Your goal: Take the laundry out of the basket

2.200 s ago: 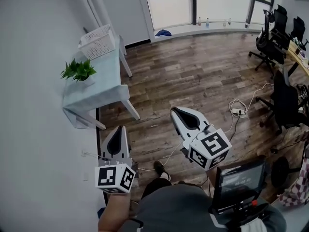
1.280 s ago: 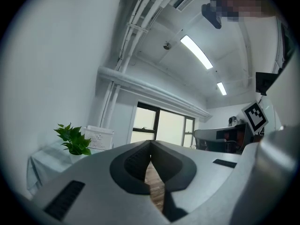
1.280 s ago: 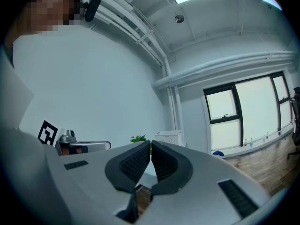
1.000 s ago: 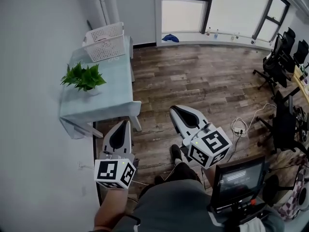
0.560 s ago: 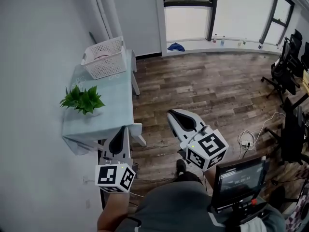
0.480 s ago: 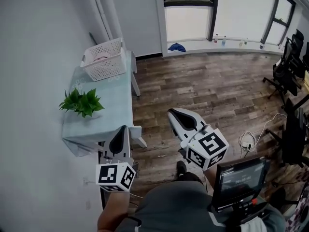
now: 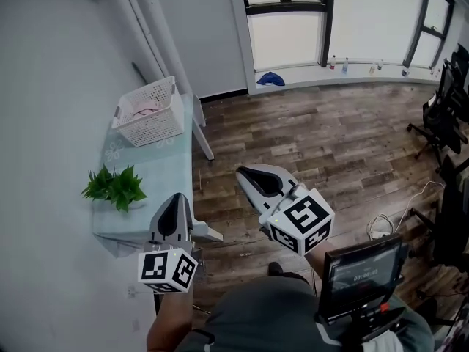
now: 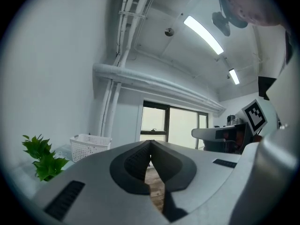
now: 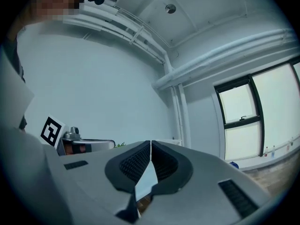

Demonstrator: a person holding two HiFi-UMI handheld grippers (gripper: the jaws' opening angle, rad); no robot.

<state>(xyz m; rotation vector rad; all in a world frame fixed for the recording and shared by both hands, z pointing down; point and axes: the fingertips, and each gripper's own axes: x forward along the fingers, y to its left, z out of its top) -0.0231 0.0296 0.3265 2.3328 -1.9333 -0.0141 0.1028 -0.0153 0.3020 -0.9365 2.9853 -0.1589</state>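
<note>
Ahead, potted plant and basket share the table

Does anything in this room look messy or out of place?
Only a small crumpled blue cloth-like thing lying on the wooden floor below the window, far from the white plastic basket on the pale table. Nothing looks tipped.

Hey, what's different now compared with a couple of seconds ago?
The person has walked closer to the table; the left tool now overlaps its near end in the head view. The laundry basket and plant sit where they were. The left tool and right tool stay shut and empty.
</note>
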